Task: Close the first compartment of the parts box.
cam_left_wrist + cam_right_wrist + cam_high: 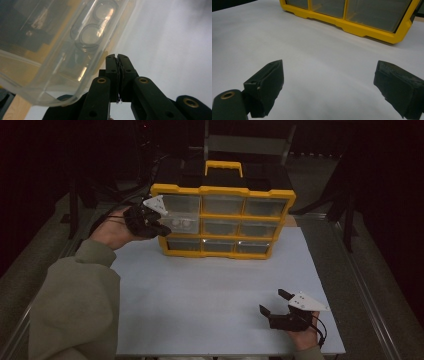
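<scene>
- Fingers first, from the high view: the left gripper (150,220) sits at the left edge of the yellow plastic organiser cabinet with clear drawers (222,220), at the middle-row left drawer, a clear plastic drawer (177,222) that stands pulled out a little, with two pale round things inside. The right gripper (280,307) rests well apart on the white desk (210,290), near its front right corner, its fingers spread.
- Left gripper view: the black fingers (125,72) are pressed together with nothing clearly between them, just beside the clear drawer's (50,50) wall; whether they pinch its edge I cannot tell. Two round ringed pieces (88,36) lie inside the drawer.
- Right gripper view: both fingers (267,85) stand wide apart and empty above the bare desk, facing the cabinet's bottom row (352,15).
- My reading: the drawer is partly open, so the opening looks begun; drawing it further and reaching the round pieces look left to do.
</scene>
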Action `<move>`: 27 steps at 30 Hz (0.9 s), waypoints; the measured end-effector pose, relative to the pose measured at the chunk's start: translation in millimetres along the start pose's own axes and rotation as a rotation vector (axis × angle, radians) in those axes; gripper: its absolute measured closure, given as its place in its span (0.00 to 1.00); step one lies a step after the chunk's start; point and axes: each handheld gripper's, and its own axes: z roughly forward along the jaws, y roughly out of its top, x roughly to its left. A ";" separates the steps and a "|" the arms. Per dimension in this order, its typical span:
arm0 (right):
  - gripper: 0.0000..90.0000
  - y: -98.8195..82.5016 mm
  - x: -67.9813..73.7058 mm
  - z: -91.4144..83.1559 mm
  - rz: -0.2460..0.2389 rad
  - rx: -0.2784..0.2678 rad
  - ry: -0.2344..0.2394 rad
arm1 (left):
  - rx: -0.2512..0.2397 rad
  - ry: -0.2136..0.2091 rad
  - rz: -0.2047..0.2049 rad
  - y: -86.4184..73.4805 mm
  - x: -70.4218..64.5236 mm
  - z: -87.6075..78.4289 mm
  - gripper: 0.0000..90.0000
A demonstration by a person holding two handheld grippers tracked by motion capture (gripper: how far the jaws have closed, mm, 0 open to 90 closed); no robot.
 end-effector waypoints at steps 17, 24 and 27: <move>0.11 -0.4 -0.3 -0.7 0.003 -0.001 0.003 | -0.014 0.037 -0.024 3.2 5.3 9.1 0.98; 0.11 -0.7 -0.8 -1.6 -0.004 0.003 0.002 | -0.012 0.042 -0.031 4.5 7.3 12.7 0.98; 0.11 -0.8 -1.2 -1.6 -0.005 0.002 0.002 | -0.005 0.043 -0.031 5.2 7.7 15.0 0.98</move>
